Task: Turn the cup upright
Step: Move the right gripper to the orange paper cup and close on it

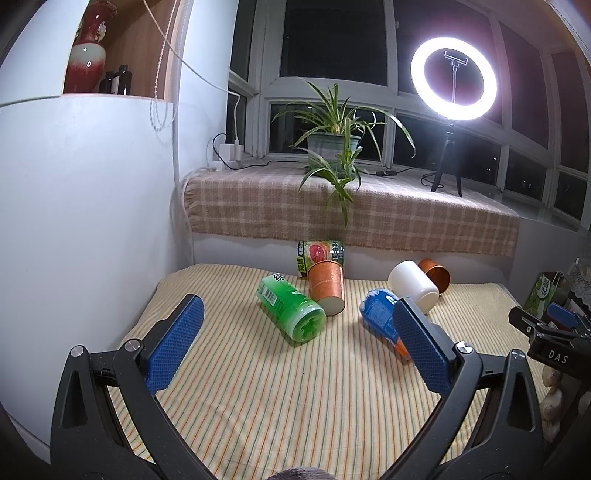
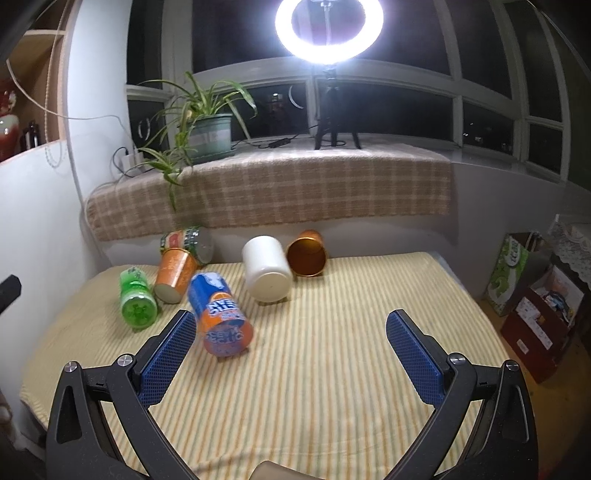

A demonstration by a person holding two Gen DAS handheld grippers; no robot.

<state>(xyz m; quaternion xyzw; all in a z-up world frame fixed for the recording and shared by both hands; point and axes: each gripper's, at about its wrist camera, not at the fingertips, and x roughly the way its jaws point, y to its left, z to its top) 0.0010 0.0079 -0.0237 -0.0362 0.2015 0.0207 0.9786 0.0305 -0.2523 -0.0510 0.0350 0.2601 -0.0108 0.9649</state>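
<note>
Ring light glares; fisheye edges darken.

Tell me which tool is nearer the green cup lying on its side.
Left. The green cup lies just ahead between the left tool's open fingers. The right tool sits farther off, with the cup ahead and well to its left, beyond the blue-and-orange cup.

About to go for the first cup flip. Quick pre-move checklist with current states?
1. Left gripper open, nothing held: ok.
2. Right gripper open, nothing held: ok.
3. Cups upright: not ok; white cup, green cup and blue cup all lie on their sides on the striped cloth.
4. Clear path from right gripper to white cup: ok.
5. Green cup free of neighbours: cannot tell; the copper cup lies very close.
</note>
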